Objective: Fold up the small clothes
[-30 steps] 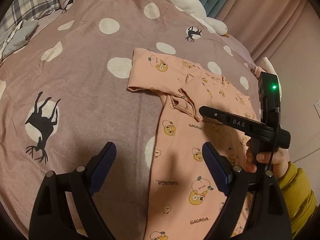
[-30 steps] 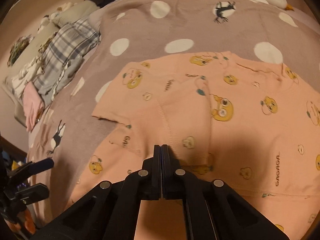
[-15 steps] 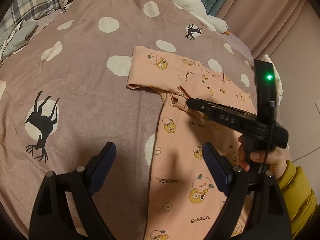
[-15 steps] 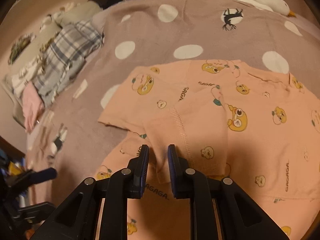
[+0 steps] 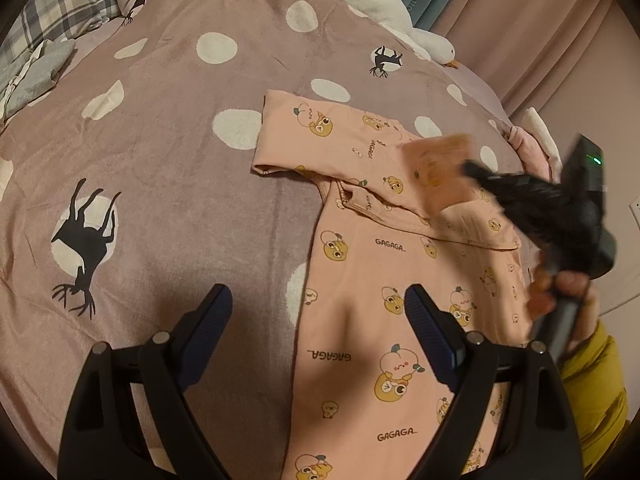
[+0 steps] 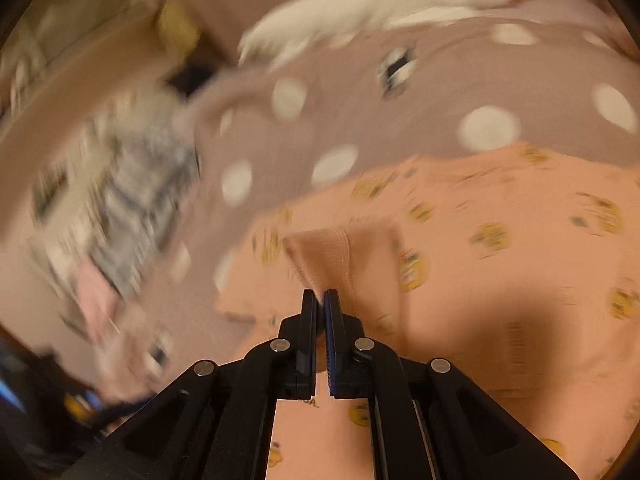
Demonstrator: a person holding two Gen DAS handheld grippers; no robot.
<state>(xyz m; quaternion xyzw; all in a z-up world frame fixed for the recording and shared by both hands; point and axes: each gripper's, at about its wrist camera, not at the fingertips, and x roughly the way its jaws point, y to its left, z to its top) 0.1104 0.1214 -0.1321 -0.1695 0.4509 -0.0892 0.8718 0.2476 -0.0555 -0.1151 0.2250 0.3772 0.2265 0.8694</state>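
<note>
Left wrist view: the left tool (image 5: 318, 308) hangs with its 2 fingers spread wide apart over the pink shirt (image 5: 360, 280), which lies flat on the bed (image 5: 160, 140), while the blurred right tool (image 5: 470, 168) lifts a sleeve (image 5: 440, 160) off the upper part of the garment. Right wrist view, heavily motion-blurred: the right tool (image 6: 320, 300) is nearly closed, clamped on the raised sleeve (image 6: 340, 256) edge above the shirt (image 6: 500, 260), with a white goose plush (image 6: 360, 8) at the far edge of the bed (image 6: 340, 100).

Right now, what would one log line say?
left gripper: open, hovering | right gripper: pinching sleeve, lifted | pink shirt: on bed
</note>
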